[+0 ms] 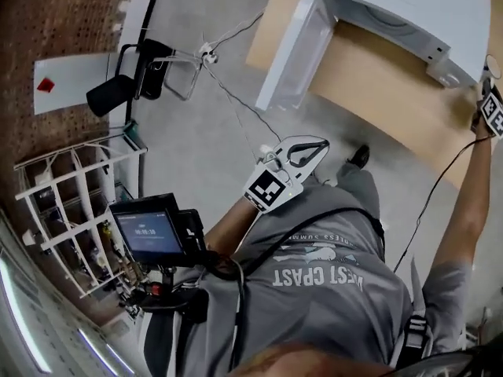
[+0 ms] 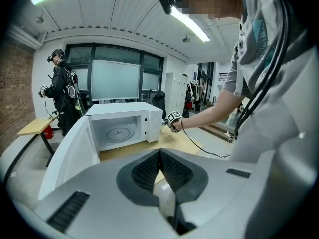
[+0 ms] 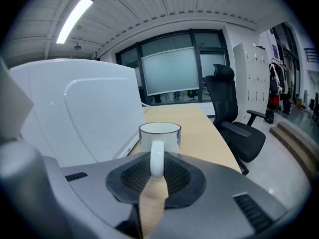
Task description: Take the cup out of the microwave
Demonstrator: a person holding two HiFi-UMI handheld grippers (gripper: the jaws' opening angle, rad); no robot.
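A white cup (image 3: 159,133) with a dark rim stands upright in the right gripper view, beside the outer wall of the white microwave (image 3: 75,113) and over the wooden table (image 3: 199,128). My right gripper (image 3: 157,166) is shut on the cup's handle. In the head view this right gripper (image 1: 487,89) sits at the far right, past the microwave (image 1: 409,14). The microwave's door (image 2: 67,153) hangs open and only the turntable shows inside. My left gripper (image 1: 313,149) is shut on nothing, held back near the person's chest, away from the table.
A black office chair (image 3: 234,118) stands to the right of the table. Another person in dark clothes (image 2: 62,91) stands at the far left behind the microwave. A white wire rack (image 1: 71,210), a small screen (image 1: 149,234) and floor cables (image 1: 228,85) lie at the left.
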